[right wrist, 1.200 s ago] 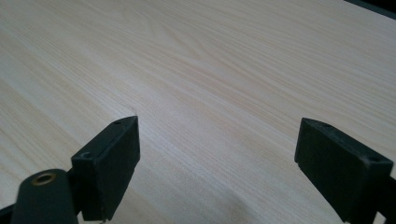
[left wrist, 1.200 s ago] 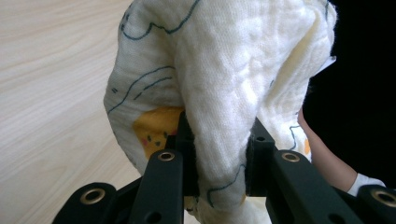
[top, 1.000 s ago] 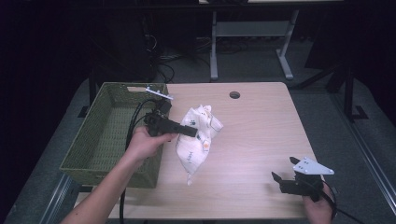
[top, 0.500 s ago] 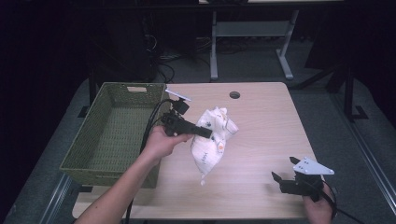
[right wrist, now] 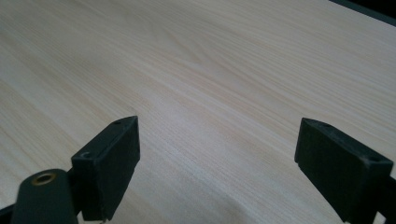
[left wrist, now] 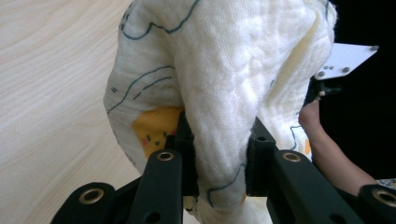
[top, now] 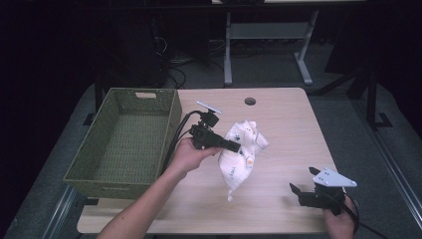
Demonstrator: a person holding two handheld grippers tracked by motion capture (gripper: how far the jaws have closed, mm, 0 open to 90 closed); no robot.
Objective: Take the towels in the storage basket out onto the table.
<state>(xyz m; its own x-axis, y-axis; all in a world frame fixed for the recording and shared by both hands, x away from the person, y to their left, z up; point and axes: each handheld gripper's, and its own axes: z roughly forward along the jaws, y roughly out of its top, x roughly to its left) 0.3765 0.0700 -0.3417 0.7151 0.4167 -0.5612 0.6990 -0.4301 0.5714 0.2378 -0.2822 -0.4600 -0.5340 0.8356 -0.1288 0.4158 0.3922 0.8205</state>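
Note:
A white cloth (top: 244, 138) printed with blue lines and yellow patches hangs bunched over the middle of the wooden table (top: 283, 119). My left gripper (top: 237, 148) is shut on its upper fold. In the left gripper view the two black jaws pinch a thick fold of the cloth (left wrist: 233, 70) at the left gripper (left wrist: 217, 161). The cloth's lower tip (top: 230, 196) points down toward the tabletop; I cannot tell if it touches. My right gripper (top: 295, 194) rests at the front right of the table, open, with bare wood between its jaws in the right gripper view (right wrist: 217, 154).
A green woven basket (top: 171, 124) stands on the table's left side, its inside bare. A round cable hole (top: 250, 101) sits near the far edge. Metal desk legs (top: 228, 55) and a dark floor lie beyond. The other hand (left wrist: 327, 144) appears past the cloth.
My left gripper has carried the cloth to the right, away from the basket toward the table's middle, and a little lower. The right gripper has stayed put.

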